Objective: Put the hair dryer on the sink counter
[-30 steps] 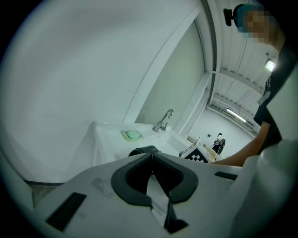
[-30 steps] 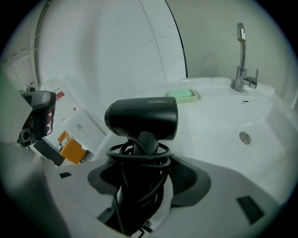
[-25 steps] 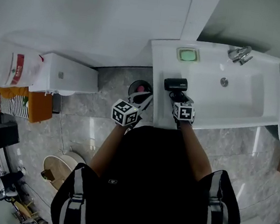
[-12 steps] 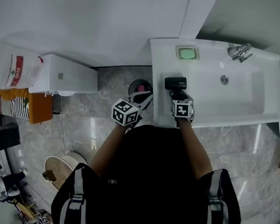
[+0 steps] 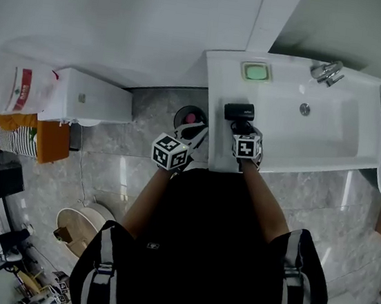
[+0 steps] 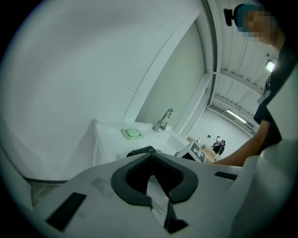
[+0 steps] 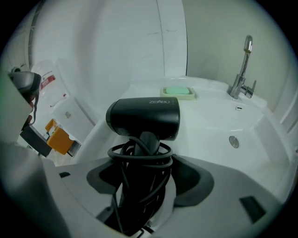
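Since a second ago my right claw [image 5: 242,128] has edged the hair dryer [image 5: 239,111] slightly closer to the soap dish [image 5: 256,72]. The dryer is over the sink counter [image 5: 219,89], on my side of the dish. My left claw [image 5: 194,133] hangs off the counter, farther from the dish.

Left gripper view: my jaws are pressed together, empty.

Right gripper view: my jaws clamp the dryer's cord-wrapped handle, the dish beyond it.

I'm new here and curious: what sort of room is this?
Probably a bathroom: a white rectangular sink with a chrome tap, a green soap bar on its counter, and a black hair dryer.
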`<state>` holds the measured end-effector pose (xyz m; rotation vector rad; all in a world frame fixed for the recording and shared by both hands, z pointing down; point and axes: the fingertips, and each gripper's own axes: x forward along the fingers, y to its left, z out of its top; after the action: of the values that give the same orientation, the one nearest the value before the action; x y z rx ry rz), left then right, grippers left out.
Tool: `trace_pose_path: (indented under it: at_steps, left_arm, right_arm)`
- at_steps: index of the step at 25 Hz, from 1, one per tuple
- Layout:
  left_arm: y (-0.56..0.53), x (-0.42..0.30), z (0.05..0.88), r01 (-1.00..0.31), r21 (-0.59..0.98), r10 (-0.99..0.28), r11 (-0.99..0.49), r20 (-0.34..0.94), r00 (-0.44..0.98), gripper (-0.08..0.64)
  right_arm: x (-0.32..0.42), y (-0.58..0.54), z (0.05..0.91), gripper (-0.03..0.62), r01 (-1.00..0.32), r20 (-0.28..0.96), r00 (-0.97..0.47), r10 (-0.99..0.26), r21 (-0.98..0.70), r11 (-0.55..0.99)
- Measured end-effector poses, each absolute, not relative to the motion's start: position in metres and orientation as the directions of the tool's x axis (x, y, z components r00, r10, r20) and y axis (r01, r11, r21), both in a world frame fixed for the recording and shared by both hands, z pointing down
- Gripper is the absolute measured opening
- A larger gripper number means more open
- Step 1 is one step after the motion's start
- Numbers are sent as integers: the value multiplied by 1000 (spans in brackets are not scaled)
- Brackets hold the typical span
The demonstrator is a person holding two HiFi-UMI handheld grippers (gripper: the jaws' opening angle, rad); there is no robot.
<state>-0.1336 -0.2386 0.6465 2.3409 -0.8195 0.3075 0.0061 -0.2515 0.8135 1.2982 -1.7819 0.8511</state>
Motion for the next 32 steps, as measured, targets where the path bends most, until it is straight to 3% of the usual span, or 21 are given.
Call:
trace_pose_path:
  at_steps: [12, 32]
  left_arm:
    - [-225, -126, 643, -624, 482, -482, -616, 396, 782, 17]
    - [-177, -86, 619, -657, 459, -541, -598, 375, 753, 18]
  right_arm:
    - [9, -240, 795, 353, -954, 839, -236, -490, -105, 280]
    - [25, -188, 720, 337, -804, 662, -540, -520, -225, 550]
